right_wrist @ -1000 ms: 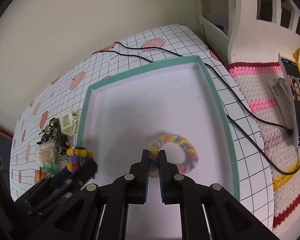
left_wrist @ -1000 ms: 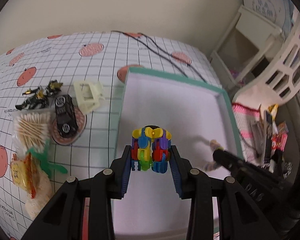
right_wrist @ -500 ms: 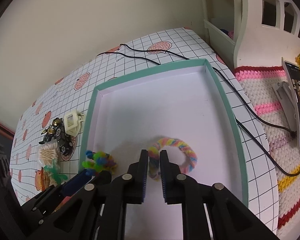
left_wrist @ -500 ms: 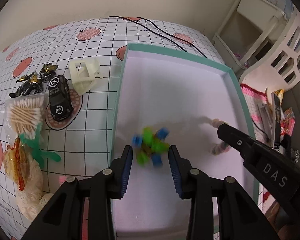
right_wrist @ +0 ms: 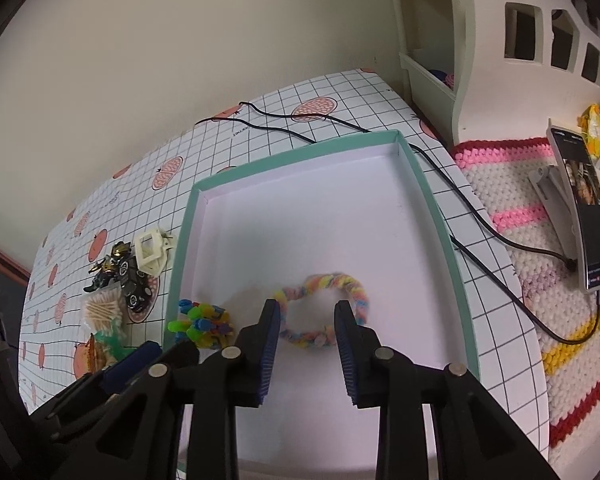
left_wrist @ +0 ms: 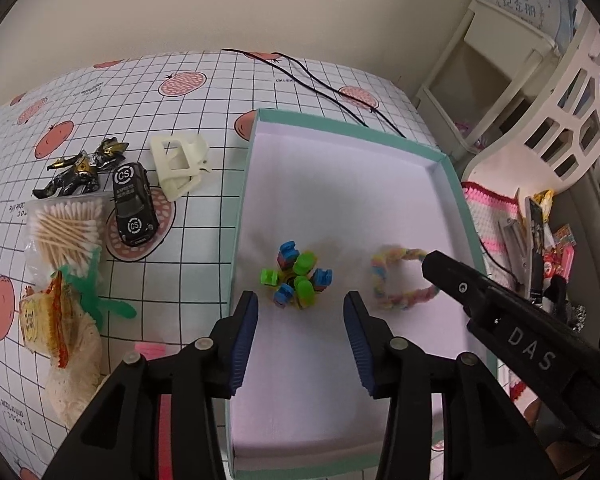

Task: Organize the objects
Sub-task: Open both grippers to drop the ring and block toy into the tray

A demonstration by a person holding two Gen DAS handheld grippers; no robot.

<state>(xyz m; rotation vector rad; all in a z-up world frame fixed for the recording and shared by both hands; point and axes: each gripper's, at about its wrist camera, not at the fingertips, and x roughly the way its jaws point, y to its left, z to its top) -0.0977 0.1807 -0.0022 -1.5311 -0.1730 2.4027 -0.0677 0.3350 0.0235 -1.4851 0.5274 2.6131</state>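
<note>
A teal-rimmed white tray point(left_wrist: 247, 168) point(right_wrist: 428, 196) lies on the gridded table. Inside it lie a multicoloured block toy point(left_wrist: 298, 280) point(right_wrist: 202, 322) and a pastel braided ring point(left_wrist: 400, 278) point(right_wrist: 324, 308). My left gripper point(left_wrist: 300, 306) is open and empty, just above and behind the block toy. My right gripper point(right_wrist: 307, 314) is open and empty, its jaws spread on either side of the near part of the ring. The right gripper's body shows in the left wrist view point(left_wrist: 500, 320).
Left of the tray lie a black toy car point(left_wrist: 132, 208), a black-gold figure point(left_wrist: 82, 168), a cream plastic clip point(left_wrist: 180, 166), a bag of cotton swabs point(left_wrist: 66, 232), a green figure point(left_wrist: 96, 292) and a snack bag point(left_wrist: 48, 320). Black cables point(right_wrist: 480, 216) run past the tray's right side.
My left gripper opened and the block toy dropped into the tray. My right gripper opened and let go of the braided ring, which now lies on the tray floor.
</note>
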